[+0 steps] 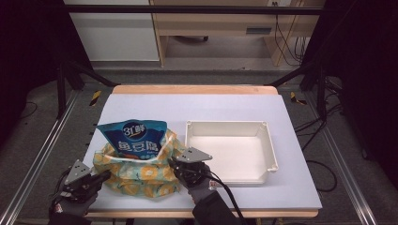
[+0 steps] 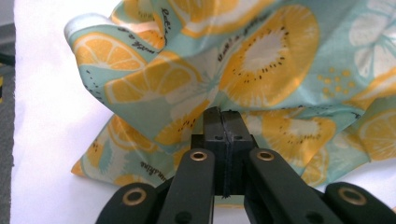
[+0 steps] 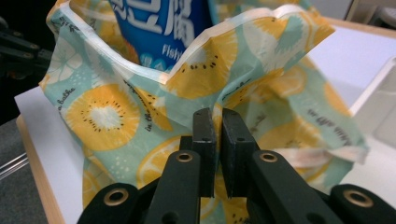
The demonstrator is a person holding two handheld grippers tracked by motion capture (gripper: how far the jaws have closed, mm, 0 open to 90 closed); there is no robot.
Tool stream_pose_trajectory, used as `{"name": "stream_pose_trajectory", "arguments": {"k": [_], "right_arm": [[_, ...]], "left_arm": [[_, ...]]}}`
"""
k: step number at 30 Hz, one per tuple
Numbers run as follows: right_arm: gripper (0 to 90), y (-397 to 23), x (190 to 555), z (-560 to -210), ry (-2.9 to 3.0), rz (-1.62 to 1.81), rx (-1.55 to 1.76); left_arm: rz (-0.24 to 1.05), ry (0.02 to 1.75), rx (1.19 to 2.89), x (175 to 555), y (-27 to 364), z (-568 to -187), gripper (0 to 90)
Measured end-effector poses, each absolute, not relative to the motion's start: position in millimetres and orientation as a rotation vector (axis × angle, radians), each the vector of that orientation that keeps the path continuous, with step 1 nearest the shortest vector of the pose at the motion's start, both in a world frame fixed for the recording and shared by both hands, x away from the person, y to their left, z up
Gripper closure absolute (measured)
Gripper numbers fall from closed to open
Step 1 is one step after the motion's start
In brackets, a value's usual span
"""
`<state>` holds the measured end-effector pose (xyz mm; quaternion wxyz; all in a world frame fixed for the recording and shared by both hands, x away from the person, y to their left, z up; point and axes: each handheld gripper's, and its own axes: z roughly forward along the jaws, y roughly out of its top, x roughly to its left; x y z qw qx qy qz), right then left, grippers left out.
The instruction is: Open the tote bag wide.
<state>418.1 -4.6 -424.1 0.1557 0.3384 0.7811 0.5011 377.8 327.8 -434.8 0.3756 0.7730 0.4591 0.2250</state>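
Both hand-held grippers pinch the fruit-print bag (image 1: 141, 174) at the table's (image 1: 291, 187) near edge: left hand-held gripper (image 2: 223, 116) clamped on its left side, right hand-held gripper (image 3: 215, 116) nearly closed on a fold at its right. Blue snack pouch (image 1: 135, 139) stands in the bag's mouth, top half sticking out; white tray (image 1: 270, 140) sits just right. Looks like bagging or unbagging, so next likely means holding the mouth open and steady.
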Motion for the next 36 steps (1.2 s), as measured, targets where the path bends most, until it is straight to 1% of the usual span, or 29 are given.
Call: {"name": "stream_pose_trajectory", "arguments": {"k": [13, 20, 25, 27, 30, 32, 36], "right_arm": [[86.2, 4.9, 409.2, -453.4, 2.283, 1.381, 0.988], [86.0, 7.0, 407.1, -462.1, 2.307, 1.343, 1.001], [84.3, 8.3, 406.0, -466.8, 2.33, 1.32, 1.003], [84.1, 8.8, 405.8, -469.4, 2.336, 1.316, 1.001], [83.7, 9.7, 405.7, -473.8, 2.348, 1.296, 1.009], [83.2, 10.3, 405.7, -476.4, 2.357, 1.286, 1.011], [81.6, 11.4, 405.8, -479.6, 2.366, 1.27, 1.01]], "left_arm": [[0.552, 1.207, 2.04, 382.0, 324.0, -445.0, 90.0], [0.545, 1.216, 2.049, 383.4, 323.5, -449.1, 90.0], [0.548, 1.214, 2.049, 383.5, 322.7, -449.7, 89.5], [0.548, 1.22, 2.045, 383.6, 322.9, -449.8, 86.5], [0.552, 1.214, 2.02, 382.4, 323.4, -447.7, 78.2], [0.561, 1.207, 2.003, 380.7, 324.2, -444.9, 70.8], [0.589, 1.203, 1.95, 375.6, 326.8, -437.7, 61.9]]}}
